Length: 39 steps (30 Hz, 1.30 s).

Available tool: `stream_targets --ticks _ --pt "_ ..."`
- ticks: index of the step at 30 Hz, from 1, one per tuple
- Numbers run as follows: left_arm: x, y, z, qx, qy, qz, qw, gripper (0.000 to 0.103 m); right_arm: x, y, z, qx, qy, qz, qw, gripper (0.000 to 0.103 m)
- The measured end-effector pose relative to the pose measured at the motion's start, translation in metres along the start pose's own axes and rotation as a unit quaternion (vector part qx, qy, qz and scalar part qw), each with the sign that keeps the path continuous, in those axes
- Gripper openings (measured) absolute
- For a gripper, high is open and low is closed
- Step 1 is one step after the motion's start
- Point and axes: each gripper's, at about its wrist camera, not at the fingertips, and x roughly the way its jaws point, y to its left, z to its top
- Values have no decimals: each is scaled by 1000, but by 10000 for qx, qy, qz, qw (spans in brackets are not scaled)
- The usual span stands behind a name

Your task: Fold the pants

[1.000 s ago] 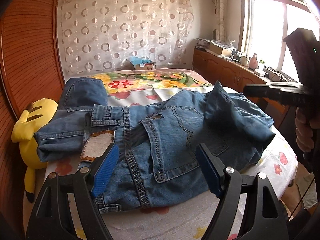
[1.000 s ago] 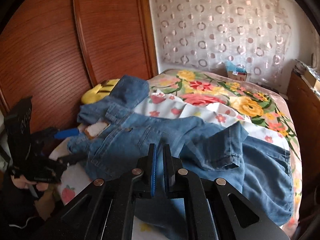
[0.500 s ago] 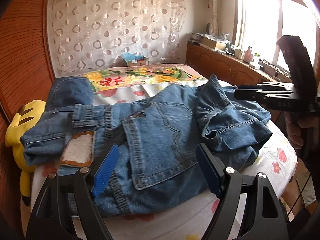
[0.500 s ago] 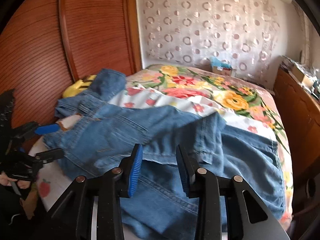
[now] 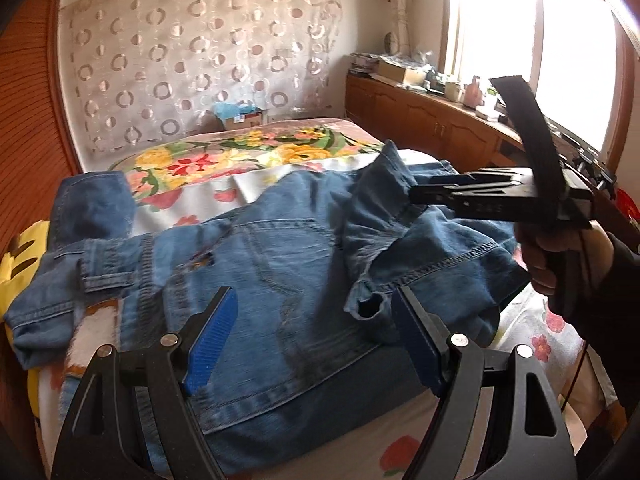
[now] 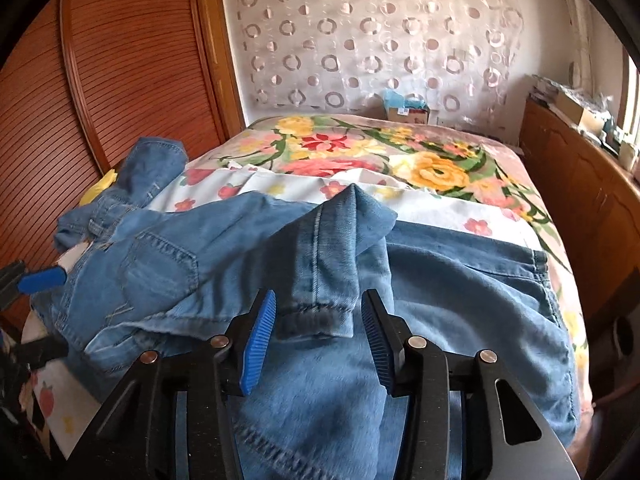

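Across the near end of the bed (image 5: pixel 536 344), blue denim pants (image 5: pixel 280 264) lie crumpled on a white sheet printed with flowers, their back pocket facing up and the waistband running off toward 9 o'clock in the left wrist view. One leg is folded over the rest, its hemmed cuff (image 6: pixel 316 320) pointing at the right wrist camera. The left gripper (image 5: pixel 312 336) hangs over the seat of the pants with its blue pads spread wide, holding nothing. The right gripper (image 6: pixel 316 340) is also parted, one pad on each side of the cuff; whether either pad touches the cloth cannot be told. In the left wrist view, the right gripper comes in from 3 o'clock, held in a hand (image 5: pixel 552 256). A yellow plush toy (image 5: pixel 20 248) sits at 9 o'clock beside the wooden wardrobe (image 6: pixel 100 100), and a floral blanket (image 6: pixel 360 148) covers the far bed at 12 o'clock.
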Motion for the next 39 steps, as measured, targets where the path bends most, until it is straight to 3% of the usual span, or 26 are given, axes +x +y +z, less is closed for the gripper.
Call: stream_targets --ticks 5,8,12,13,14,17,21,27,39 --pt "16 -11 -1 139 127 -144 9997 79 7 1 0 64 95 76 9999 46" --pt "24 -13 0 131 221 -202 9995 72 8 0 -2 119 108 208 9997 46" --pt "37 -13 -1 84 392 -360 9985 50 14 -7 -1 123 137 278 9994 46" --pt "40 -12 0 37 428 -317 9986 48 15 -9 -2 142 143 291 9994 44" --pt "42 -12 0 12 447 -331 9985 43 17 -10 -1 160 177 311 9992 32" --pt "42 -15 -1 27 441 -394 9982 33 19 -11 1 166 205 434 9987 16" --pt "36 -21 -1 127 368 -332 9987 17 14 -7 0 78 87 480 9988 11" --pt "20 -21 6 151 181 -242 9994 7 -3 -8 1 45 -187 520 9985 11" --pt "-1 -27 14 304 -30 -255 9992 3 -36 -4 9 -68 -639 551 9964 10"
